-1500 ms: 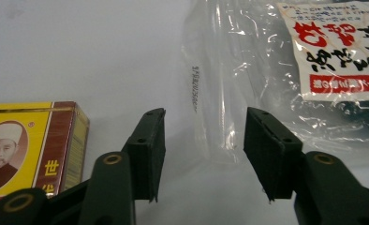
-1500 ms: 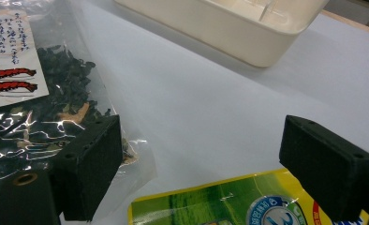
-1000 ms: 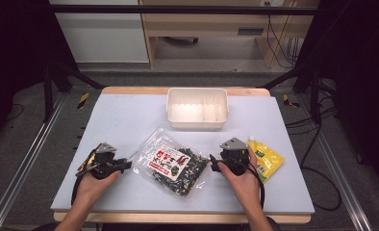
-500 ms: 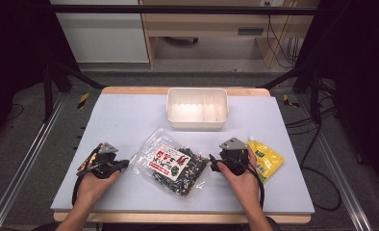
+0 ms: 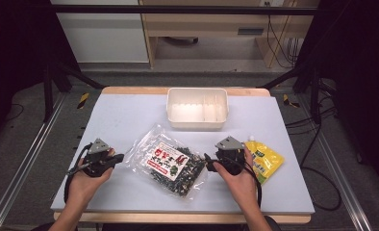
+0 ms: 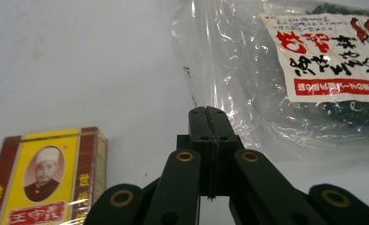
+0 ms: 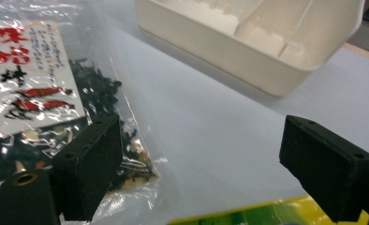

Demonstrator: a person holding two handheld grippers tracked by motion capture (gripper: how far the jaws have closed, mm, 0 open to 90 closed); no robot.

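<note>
A clear bag of dark dried pieces with a white and red label (image 5: 170, 163) lies in the middle of the grey table (image 5: 130, 115). My left gripper (image 5: 116, 158) rests left of it with its jaws shut. In the left gripper view the left gripper (image 6: 207, 112) has its tips right at the bag's (image 6: 285, 70) clear edge, and nothing shows between them. My right gripper (image 5: 208, 162) is at the bag's right end, open. In the right gripper view the right gripper's (image 7: 206, 164) left jaw stands beside the bag's (image 7: 37, 93) corner, with bare table between the jaws.
A white divided bin (image 5: 197, 108) stands at the back middle of the table, also close ahead as the bin (image 7: 248, 42) in the right gripper view. A yellow pouch (image 5: 265, 159) lies right of my right hand. A yellow and red box (image 6: 47, 178) lies beside my left gripper.
</note>
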